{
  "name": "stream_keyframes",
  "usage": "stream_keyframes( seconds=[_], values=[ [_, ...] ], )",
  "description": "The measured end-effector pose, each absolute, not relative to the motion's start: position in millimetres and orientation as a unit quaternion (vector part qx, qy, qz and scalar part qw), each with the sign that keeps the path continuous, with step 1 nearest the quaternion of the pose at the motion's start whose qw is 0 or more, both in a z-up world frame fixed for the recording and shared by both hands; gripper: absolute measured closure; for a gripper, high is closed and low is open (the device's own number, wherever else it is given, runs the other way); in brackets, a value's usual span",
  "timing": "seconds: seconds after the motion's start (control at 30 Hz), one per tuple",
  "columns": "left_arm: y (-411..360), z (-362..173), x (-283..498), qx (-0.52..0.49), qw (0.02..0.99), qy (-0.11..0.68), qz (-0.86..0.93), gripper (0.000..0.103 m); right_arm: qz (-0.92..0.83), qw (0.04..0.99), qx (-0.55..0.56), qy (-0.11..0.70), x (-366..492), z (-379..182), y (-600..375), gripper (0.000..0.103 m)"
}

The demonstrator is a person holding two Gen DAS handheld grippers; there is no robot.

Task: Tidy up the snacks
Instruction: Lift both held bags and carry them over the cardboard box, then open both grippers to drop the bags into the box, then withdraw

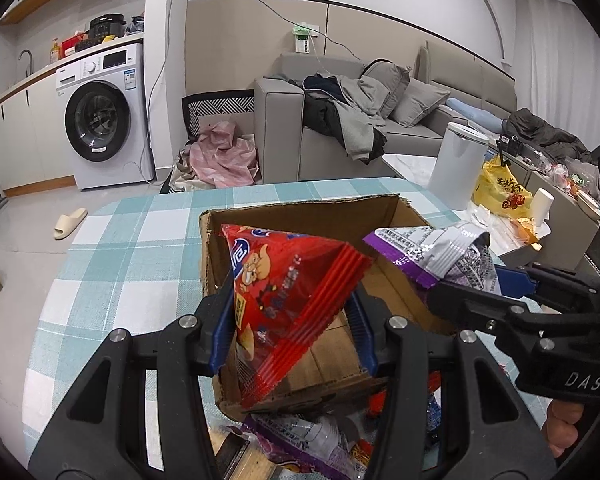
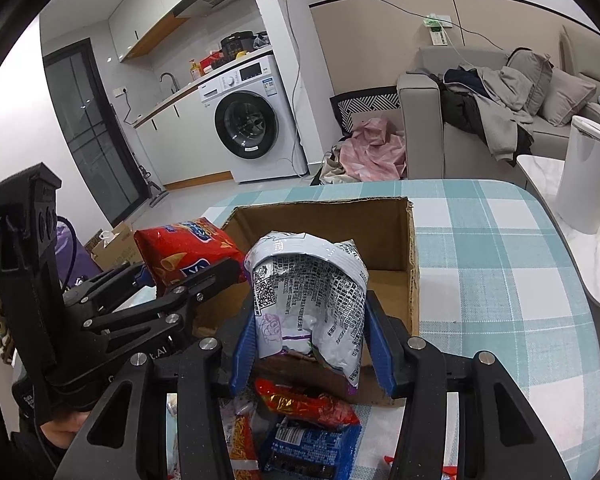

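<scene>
My left gripper [image 1: 292,332] is shut on a red snack bag [image 1: 284,292], held over the near edge of an open cardboard box [image 1: 300,212] on the checked tablecloth. My right gripper [image 2: 312,348] is shut on a silver and purple snack bag [image 2: 312,296], also above the box's near side [image 2: 328,216]. In the left wrist view the right gripper [image 1: 496,288] comes in from the right with its silver bag [image 1: 444,252]. In the right wrist view the left gripper [image 2: 148,276] enters from the left with its red bag [image 2: 184,248]. The box floor looks bare.
Several loose snack packs lie in front of the box: red [image 2: 304,400] and blue [image 2: 312,448] ones, a purple one [image 1: 300,436]. A white bin [image 2: 584,172] and a yellow bag [image 1: 500,188] stand to the right. The table edge [image 2: 572,240] curves away on the right.
</scene>
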State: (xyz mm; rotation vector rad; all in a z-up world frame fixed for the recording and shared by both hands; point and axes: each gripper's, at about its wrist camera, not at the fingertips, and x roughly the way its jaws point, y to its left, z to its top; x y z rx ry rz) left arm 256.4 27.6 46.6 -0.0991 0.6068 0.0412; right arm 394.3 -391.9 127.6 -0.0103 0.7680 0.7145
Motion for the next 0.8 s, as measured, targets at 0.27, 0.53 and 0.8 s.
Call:
stream_keyframes(
  seconds=[0.27, 0.53, 0.8],
  values=[
    [27.8, 32.6, 271.2, -0.05, 0.946, 0.319, 0.025, 0.056, 0.331, 0.868, -0.004, 0.37, 400.4, 122.1, -391.0, 0.052],
    [29.1, 30.1, 265.5, -0.039, 0.946, 0.322, 0.028, 0.053, 0.335, 0.878, -0.021, 0.342, 388.4, 129.2, -393.1, 0.045],
    [28.2, 44.1, 243.0, -0.028, 0.952, 0.301, 0.043, 0.019, 0.339, 0.884, -0.016, 0.321, 378.4, 143.1, -406.4, 0.017]
  ],
)
